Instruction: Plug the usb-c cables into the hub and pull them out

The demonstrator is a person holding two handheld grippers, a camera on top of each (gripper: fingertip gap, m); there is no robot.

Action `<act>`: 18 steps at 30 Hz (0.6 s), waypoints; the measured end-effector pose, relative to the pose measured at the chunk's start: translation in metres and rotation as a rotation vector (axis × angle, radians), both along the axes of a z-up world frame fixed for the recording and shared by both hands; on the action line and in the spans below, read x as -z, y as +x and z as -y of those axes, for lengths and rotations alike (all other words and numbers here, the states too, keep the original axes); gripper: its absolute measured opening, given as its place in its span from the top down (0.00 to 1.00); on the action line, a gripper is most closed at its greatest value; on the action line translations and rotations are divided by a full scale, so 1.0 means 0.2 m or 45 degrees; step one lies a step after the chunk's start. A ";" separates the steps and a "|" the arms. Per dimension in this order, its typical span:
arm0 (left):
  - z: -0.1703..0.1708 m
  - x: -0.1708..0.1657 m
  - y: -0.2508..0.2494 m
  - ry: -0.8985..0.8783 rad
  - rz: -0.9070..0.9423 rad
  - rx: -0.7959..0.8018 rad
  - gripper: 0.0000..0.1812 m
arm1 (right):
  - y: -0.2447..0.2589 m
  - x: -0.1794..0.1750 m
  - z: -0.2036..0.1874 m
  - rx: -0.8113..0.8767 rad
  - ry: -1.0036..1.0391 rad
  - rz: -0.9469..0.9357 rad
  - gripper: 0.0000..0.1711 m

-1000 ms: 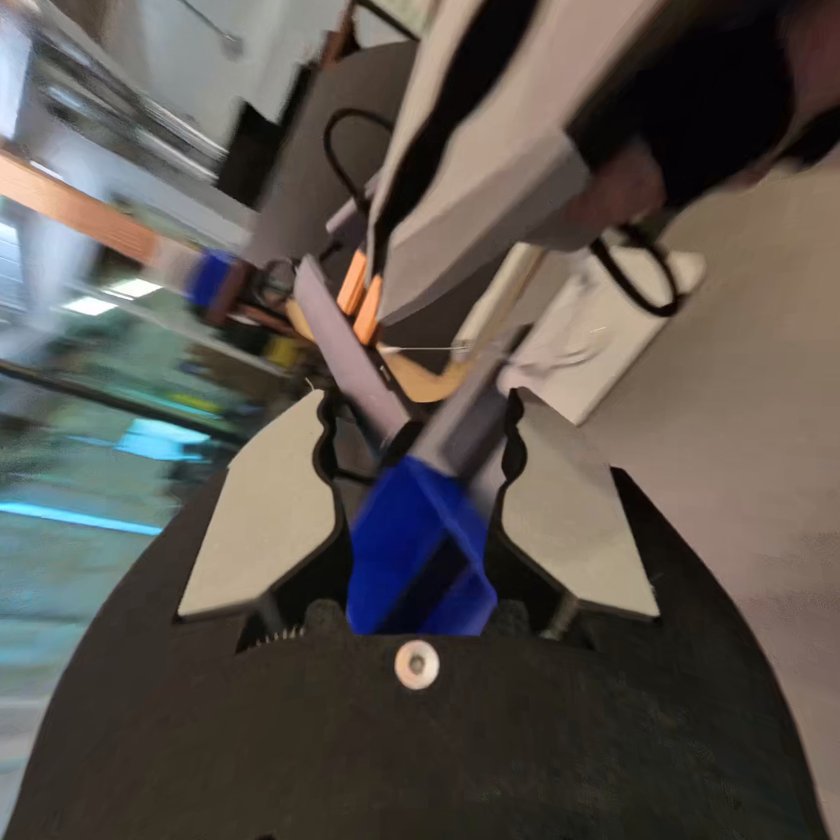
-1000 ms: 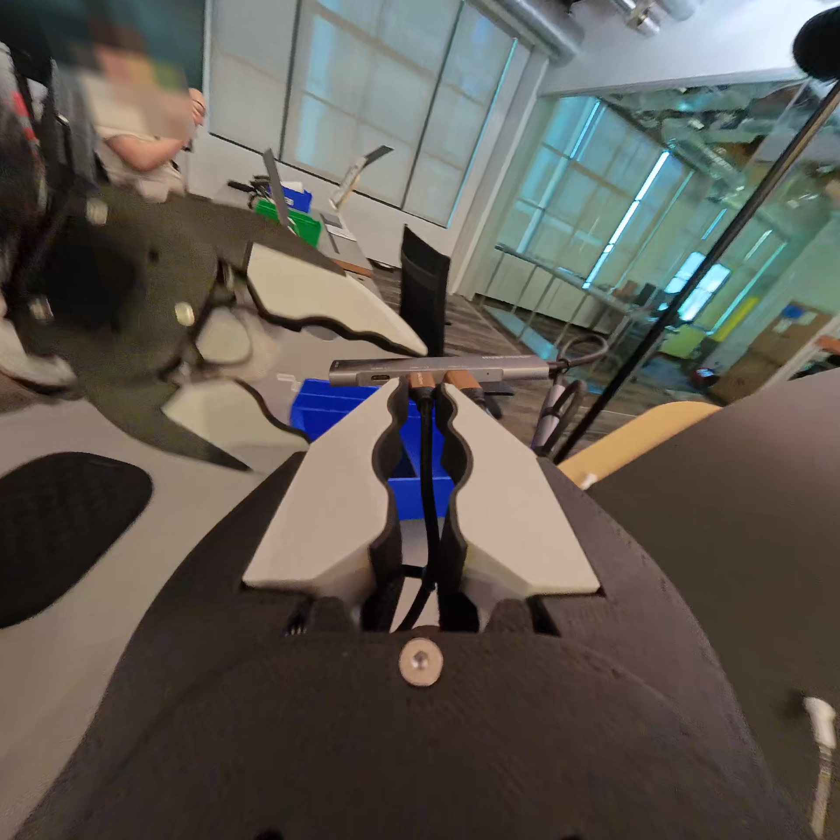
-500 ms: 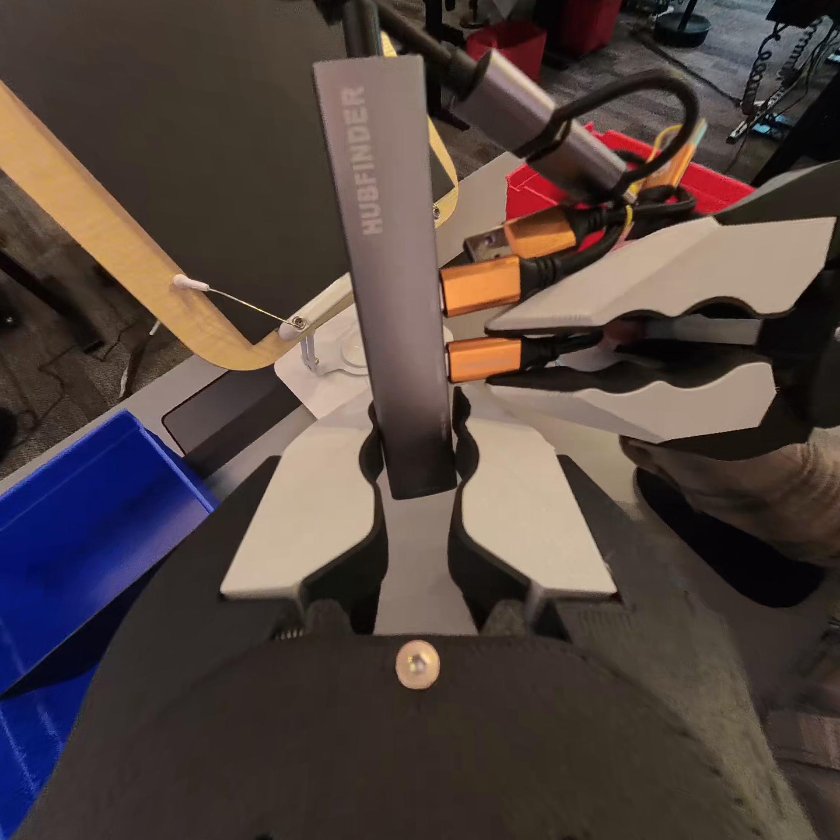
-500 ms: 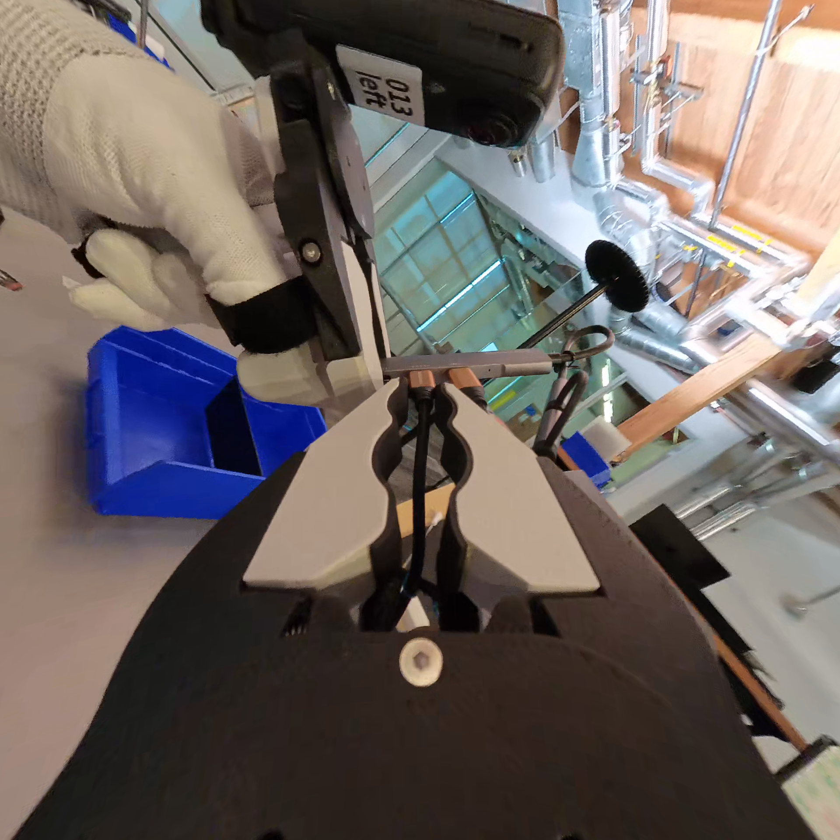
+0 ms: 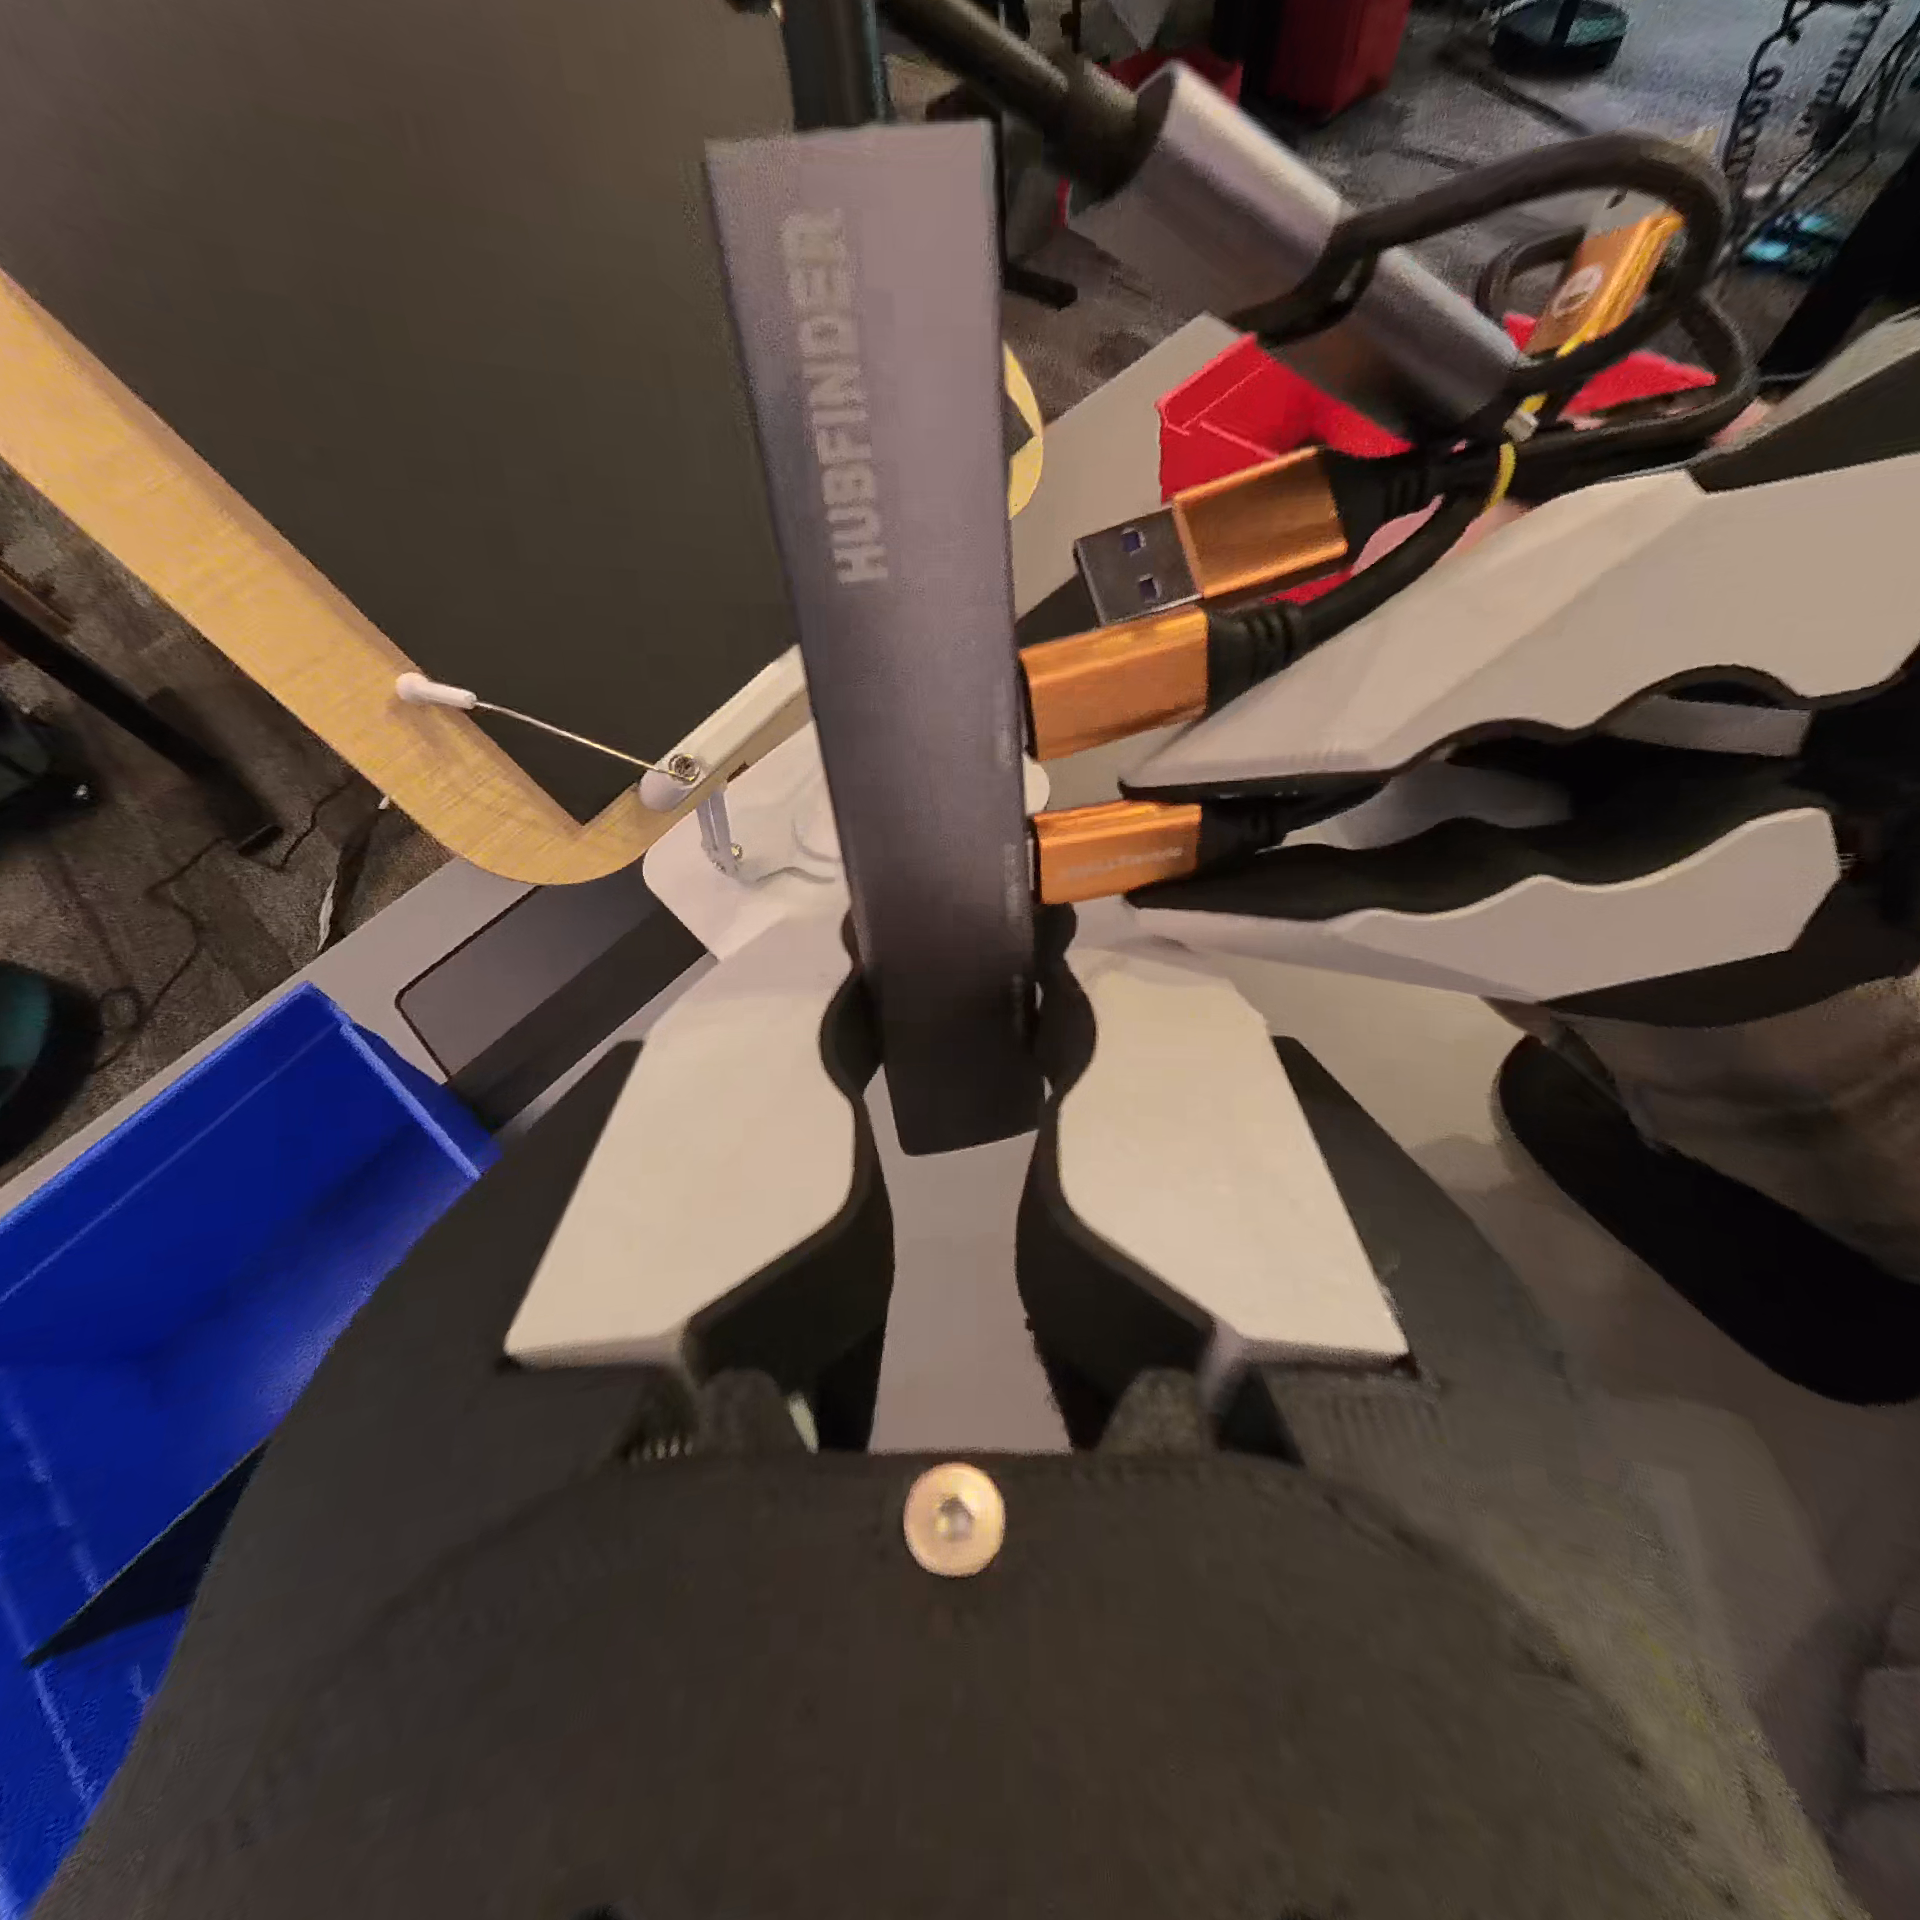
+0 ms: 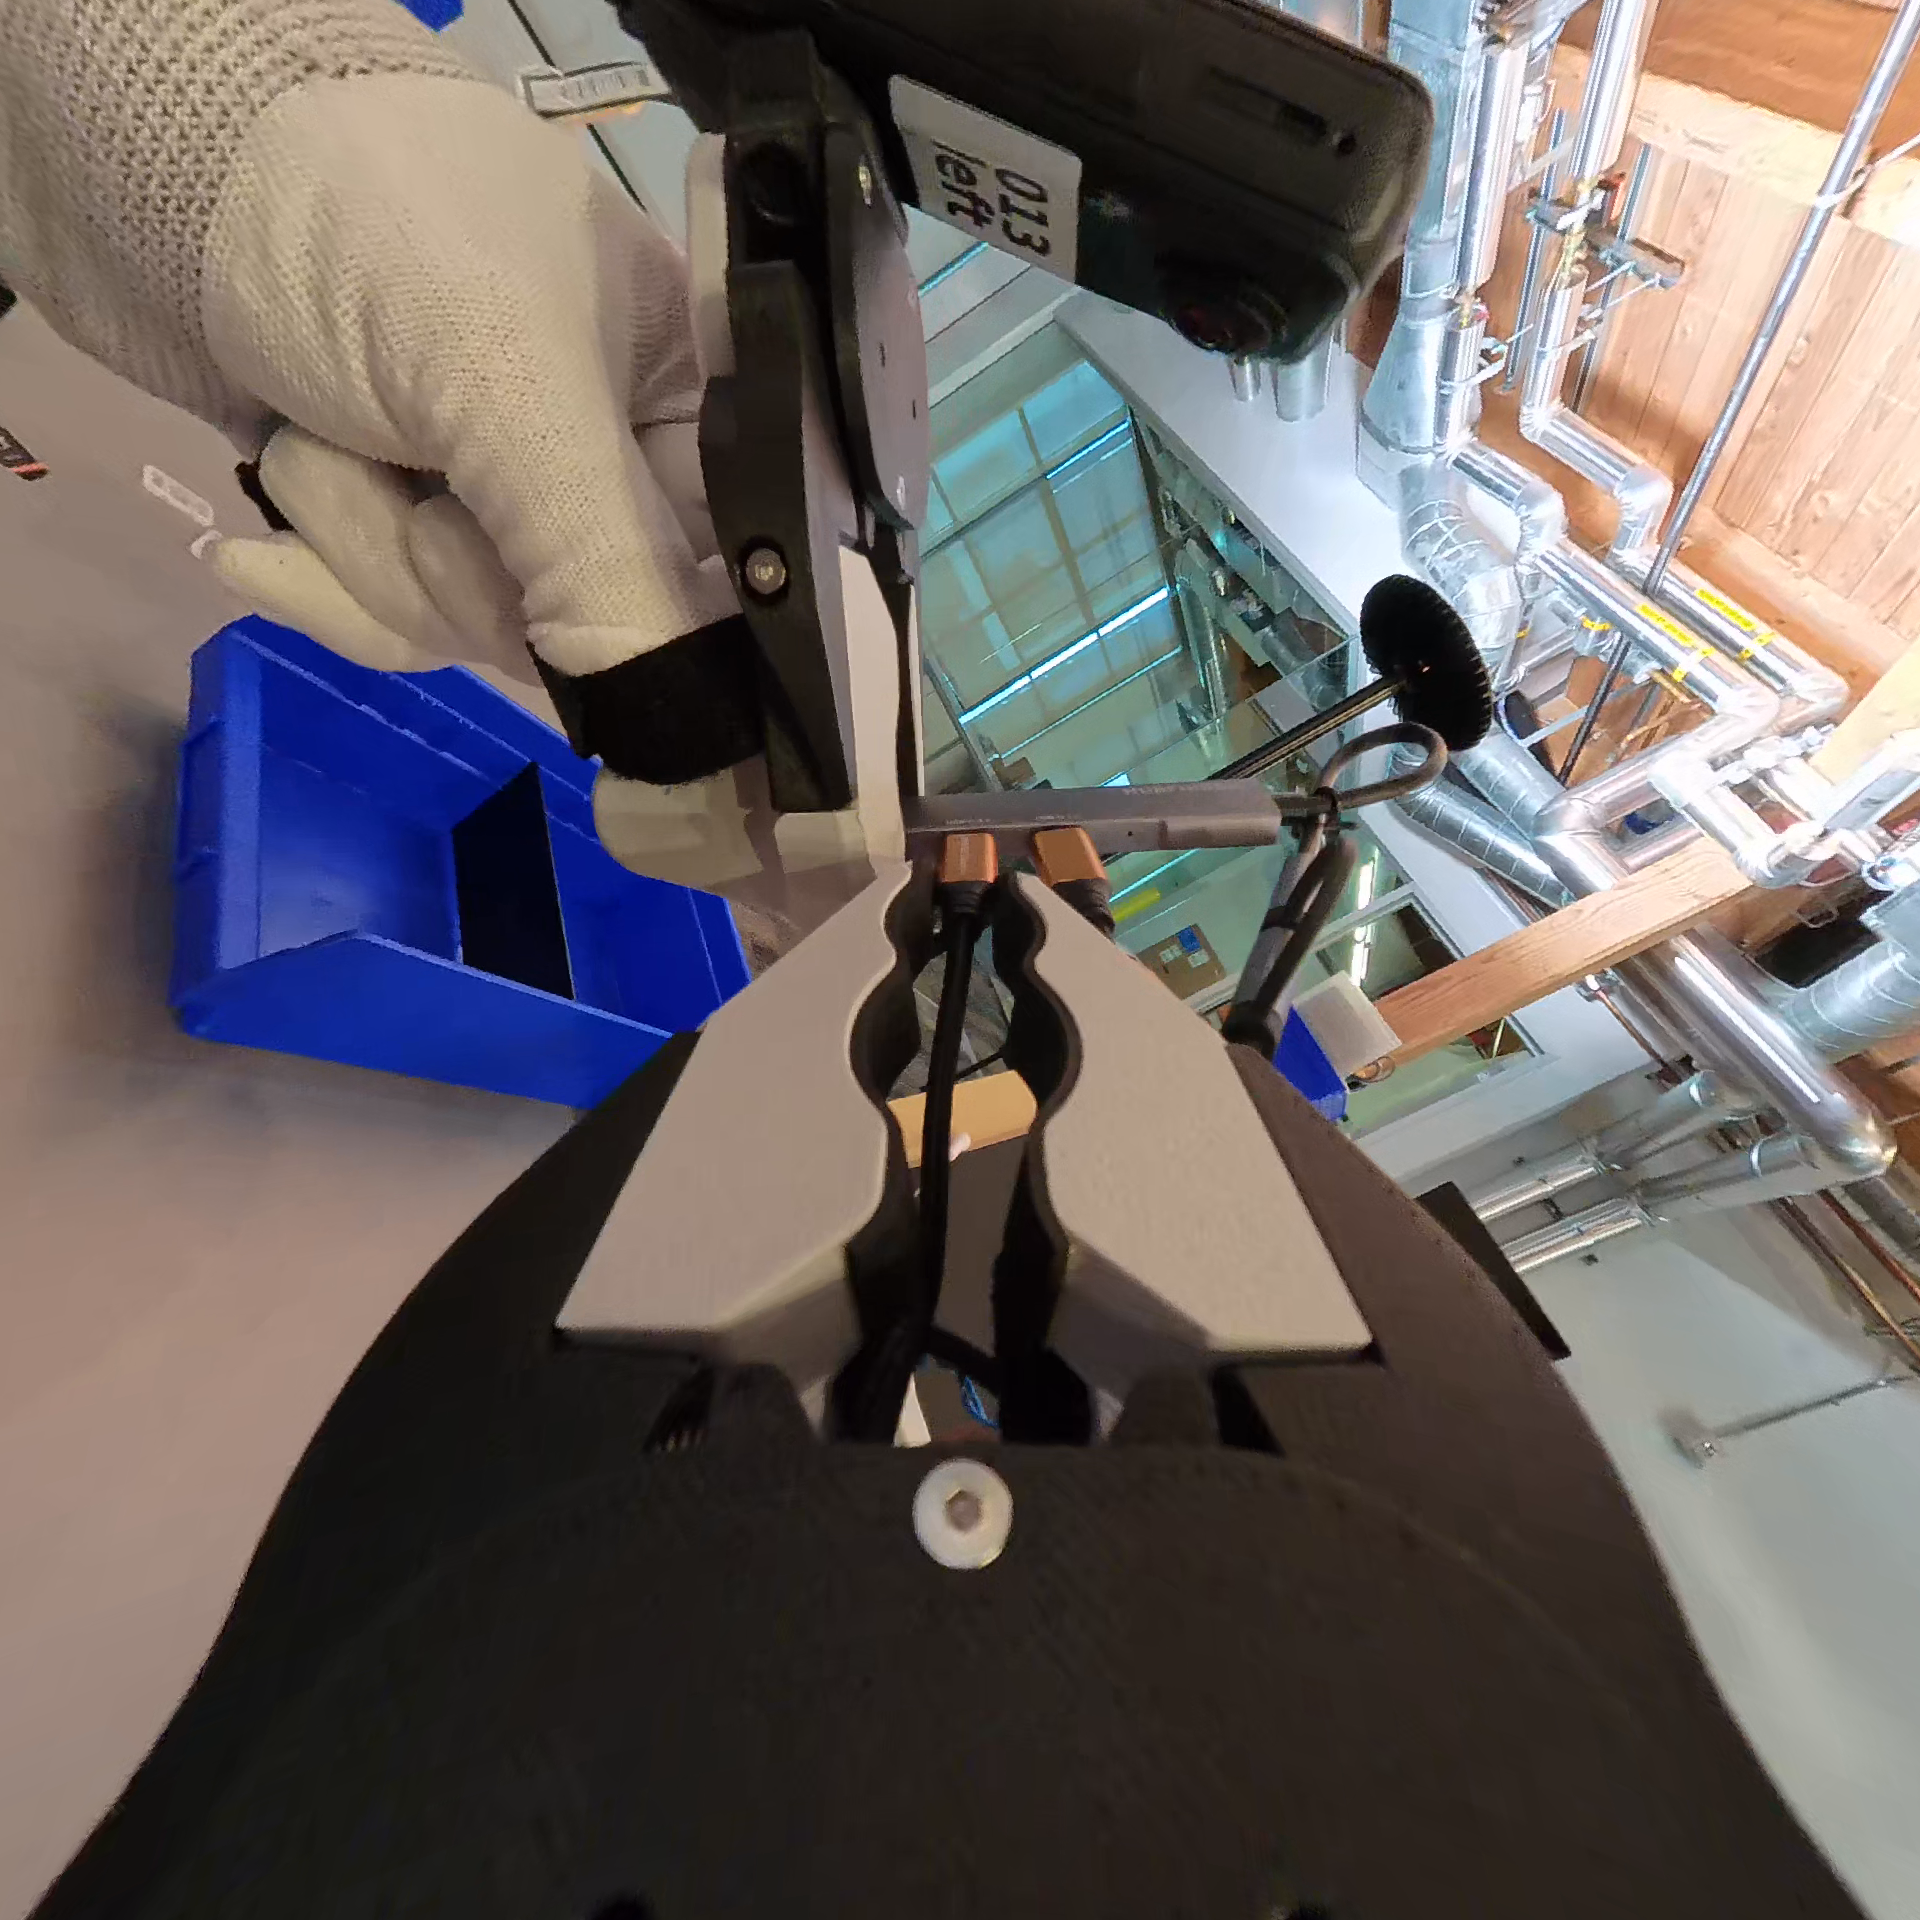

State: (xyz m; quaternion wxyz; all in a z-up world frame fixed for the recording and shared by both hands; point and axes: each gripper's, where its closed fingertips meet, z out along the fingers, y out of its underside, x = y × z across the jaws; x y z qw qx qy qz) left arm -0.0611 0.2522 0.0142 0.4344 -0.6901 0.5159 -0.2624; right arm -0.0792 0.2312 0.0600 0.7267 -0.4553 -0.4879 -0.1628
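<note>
Bracing the grey hub (image 5: 914, 644) upright with my left gripper (image 5: 951, 1039) clamped on its lower end, I keep my right gripper (image 6: 961, 914) pinched on the lower usb-c cable (image 5: 1117, 852), seated beside a second orange plug (image 5: 1117, 696), to pull straight.

A blue bin (image 5: 197, 1226) sits on the grey table (image 6: 208, 1195) at my lower left, its open side toward me, and a red bin (image 5: 1257, 416) lies farther off to the right. Past the table edge I see a light wooden chair frame (image 5: 239, 613). Overhead run silver pipes (image 6: 1621, 582) against wooden panelling (image 6: 1766, 343).
</note>
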 end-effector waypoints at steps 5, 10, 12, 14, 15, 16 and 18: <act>-0.03 -0.10 -0.01 0.036 0.128 -0.076 0.85 | 0.01 -0.07 -0.02 0.099 0.079 -0.158 0.95; -0.05 -0.09 -0.06 0.016 0.172 -0.124 0.85 | -0.03 -0.05 -0.04 0.140 0.079 -0.181 0.95; -0.05 -0.08 -0.07 0.008 0.181 -0.118 0.85 | -0.05 -0.04 -0.04 0.118 0.068 -0.153 0.95; -0.05 -0.06 -0.08 -0.007 0.183 -0.122 0.85 | -0.06 -0.02 -0.04 0.092 0.035 -0.122 0.95; -0.05 -0.05 -0.08 -0.011 0.181 -0.124 0.85 | -0.06 -0.01 -0.04 0.060 0.001 -0.121 0.95; -0.03 -0.03 -0.08 -0.036 0.170 -0.097 0.85 | -0.06 0.01 -0.04 0.012 -0.022 -0.091 0.95; -0.01 -0.02 -0.06 -0.040 0.182 -0.069 0.85 | -0.04 0.04 -0.03 -0.061 -0.101 -0.090 0.95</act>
